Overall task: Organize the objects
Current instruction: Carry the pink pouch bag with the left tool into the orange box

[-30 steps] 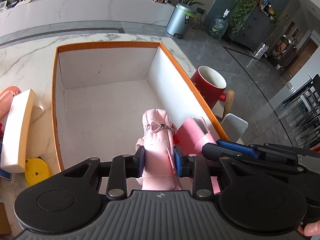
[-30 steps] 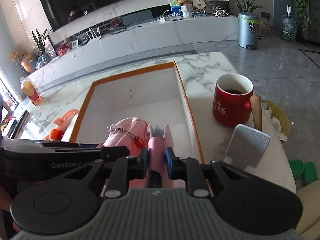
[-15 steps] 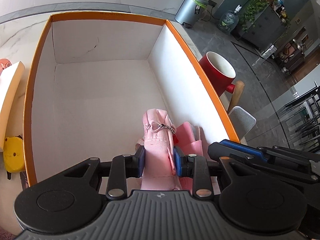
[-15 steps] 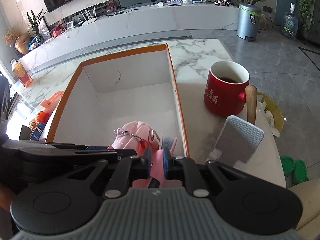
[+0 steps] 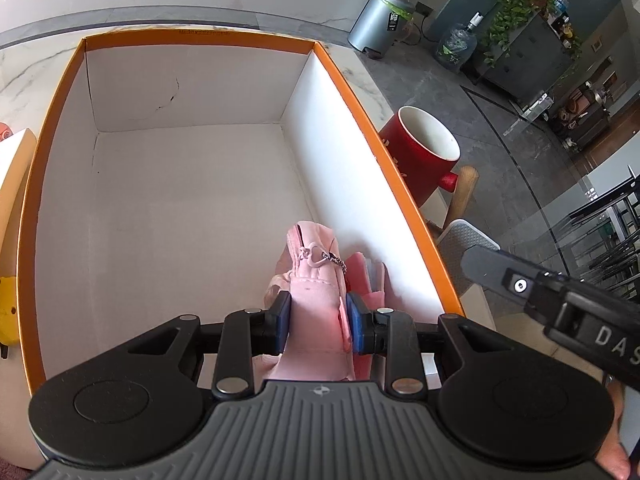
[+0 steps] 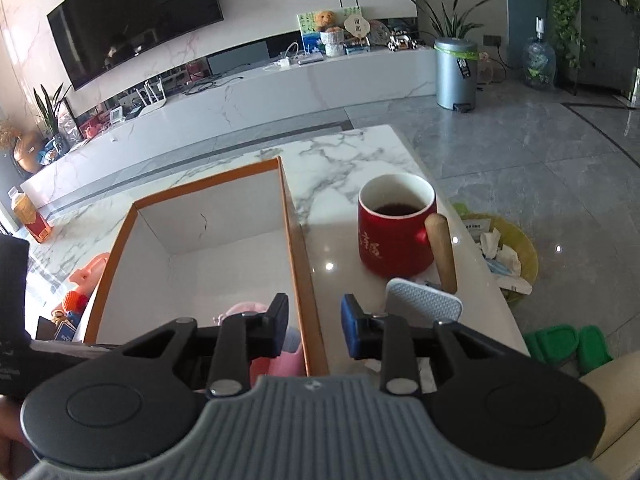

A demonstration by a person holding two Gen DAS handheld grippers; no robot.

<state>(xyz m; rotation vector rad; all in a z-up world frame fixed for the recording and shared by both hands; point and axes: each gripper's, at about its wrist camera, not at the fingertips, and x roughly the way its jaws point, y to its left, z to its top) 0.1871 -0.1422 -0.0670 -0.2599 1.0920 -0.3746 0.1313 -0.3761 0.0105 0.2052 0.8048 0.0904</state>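
Note:
My left gripper (image 5: 316, 322) is shut on a pink fabric pouch (image 5: 314, 276) with a small chain, held low inside the orange-rimmed white box (image 5: 192, 38), near its right wall at the near end. A darker pink flap (image 5: 362, 276) lies beside the pouch. My right gripper (image 6: 314, 330) is open and empty, raised over the box's right rim (image 6: 298, 256). A bit of the pouch (image 6: 246, 308) shows behind its left finger. The right gripper's body shows at the right of the left wrist view (image 5: 560, 296).
A red mug (image 6: 394, 230) with dark liquid and a wooden handle stands on the marble table (image 6: 348, 160) right of the box. A white mesh pad (image 6: 424, 302) lies near it. Orange toys (image 6: 86, 276) and a yellow object (image 5: 8, 320) lie left of the box.
My right gripper let go of the pink flap, opened and lifted back above the box rim. My left gripper lowered the pouch deeper into the box.

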